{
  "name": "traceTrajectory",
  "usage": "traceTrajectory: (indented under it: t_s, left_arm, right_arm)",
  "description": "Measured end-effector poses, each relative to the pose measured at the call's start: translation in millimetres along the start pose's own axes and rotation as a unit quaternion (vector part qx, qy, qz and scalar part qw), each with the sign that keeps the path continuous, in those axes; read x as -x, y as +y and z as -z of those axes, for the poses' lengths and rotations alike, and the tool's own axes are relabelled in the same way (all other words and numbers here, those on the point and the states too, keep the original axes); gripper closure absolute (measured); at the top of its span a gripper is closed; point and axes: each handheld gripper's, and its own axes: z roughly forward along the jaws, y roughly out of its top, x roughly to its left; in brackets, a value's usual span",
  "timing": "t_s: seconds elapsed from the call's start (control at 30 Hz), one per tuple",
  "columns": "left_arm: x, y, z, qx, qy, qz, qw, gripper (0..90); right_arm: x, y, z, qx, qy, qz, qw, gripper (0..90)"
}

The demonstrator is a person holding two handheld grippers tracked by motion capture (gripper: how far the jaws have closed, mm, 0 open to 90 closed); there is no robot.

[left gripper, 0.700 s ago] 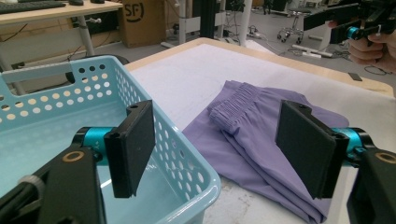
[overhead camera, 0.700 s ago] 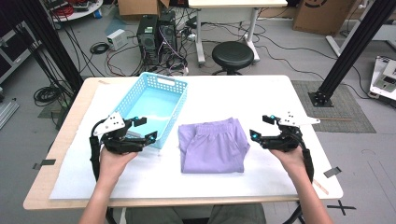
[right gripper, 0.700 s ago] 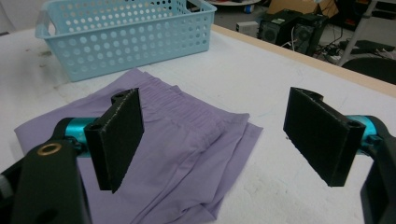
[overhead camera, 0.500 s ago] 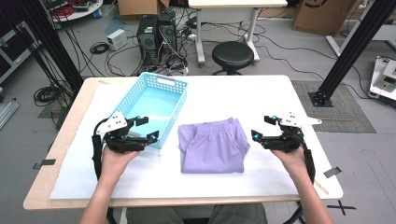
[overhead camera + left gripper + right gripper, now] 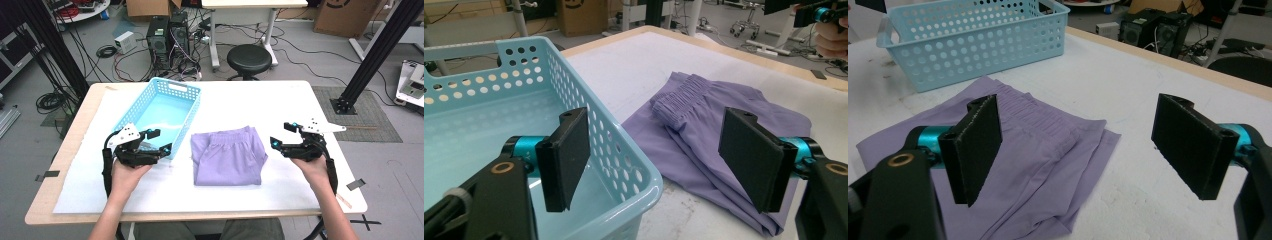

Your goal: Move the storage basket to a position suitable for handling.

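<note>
Work in hand: putting the folded purple shorts [image 5: 227,156] into the blue basket [image 5: 167,112], as I judge it.
Shorts: lying folded flat at the middle of the counter [image 5: 280,107], waistband toward 12 o'clock, just beside the basket's near right corner.
Basket: at about 10 o'clock from the shorts, empty as far as its floor shows.
Left tool [image 5: 159,141]: at 9 o'clock from the shorts, over the basket's near rim; jaws wide apart, nothing between them.
Right tool [image 5: 281,135]: at 3 o'clock from the shorts, clear of the cloth; jaws wide apart, holding nothing.
Done: the shorts look already folded.
Left: all of the handling, in my view; neither tool touches the cloth yet, so gripping, lifting and setting it in the basket remain.
Writing: no readable brand or label on shorts, basket or tools; print on the cardboard boxes behind is too blurred to read.
</note>
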Motion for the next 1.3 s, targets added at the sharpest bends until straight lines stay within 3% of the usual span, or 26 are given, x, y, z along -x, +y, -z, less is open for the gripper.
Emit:
traceTrajectory:
  t_s: [0.2, 0.33, 0.53, 0.63, 0.8, 0.83, 0.87, 0.97, 1.03, 1.2, 1.3]
  left_arm:
    - [-2.5, -5.9, -1.2, -0.009, 0.012, 0.02, 0.9997, 30.3]
    - [0.5, -7.4, -5.7, -0.015, 0.01, 0.022, 0.9996, 30.3]
    - [9.6, -7.6, -18.4, -0.035, 0.032, 0.015, 0.9988, 36.9]
    - [12.3, -8.4, -26.6, -0.052, 0.052, 0.015, 0.9972, 37.7]
    - [12.2, -8.9, -35.7, -0.077, 0.075, 0.019, 0.9941, 51.3]
    - [11.7, -9.2, -38.1, -0.086, 0.077, 0.02, 0.9931, 51.3]
    - [10.7, -10.5, -43.0, -0.105, 0.084, 0.027, 0.9906, 55.8]
    - [12.3, -11.1, -48.8, -0.119, 0.093, 0.018, 0.9884, 61.8]
    - [13.9, -10.1, -51.2, -0.119, 0.086, 0.009, 0.9891, 69.4]
    - [13.0, -9.0, -52.2, -0.123, 0.088, 0.001, 0.9885, 70.9]
    - [10.4, -9.3, -52.0, -0.123, 0.077, -0.009, 0.9894, 71.1]
  right_arm:
    - [-1.0, 0.2, -5.5, -0.006, 0.0, -0.002, 1.0, 20.6]
    - [-2.2, 0.5, -8.1, -0.01, 0.001, 0.0, 1.0, 20.6]
    - [-0.8, -0.2, -9.3, -0.01, 0.003, -0.002, 0.9999, 20.6]
    - [-0.7, -0.4, -8.7, -0.011, 0.001, -0.003, 0.9999, 20.6]
    - [0.6, -0.9, -7.7, -0.01, -0.001, -0.007, 0.9999, 20.6]
    - [0.7, -0.9, -7.7, -0.009, -0.002, -0.008, 0.9999, 20.6]
    - [0.4, -0.8, -7.5, -0.01, -0.003, -0.007, 0.9999, 20.6]
    - [0.3, -0.8, -7.5, -0.011, -0.004, -0.007, 0.9999, 20.6]
    - [0.8, -0.7, -7.5, -0.012, -0.003, -0.008, 0.9999, 20.6]
    - [0.3, -0.8, -6.7, -0.011, -0.003, -0.008, 0.9999, 20.6]
    - [0.0, -0.7, -7.0, -0.012, -0.003, -0.007, 0.9999, 20.6]
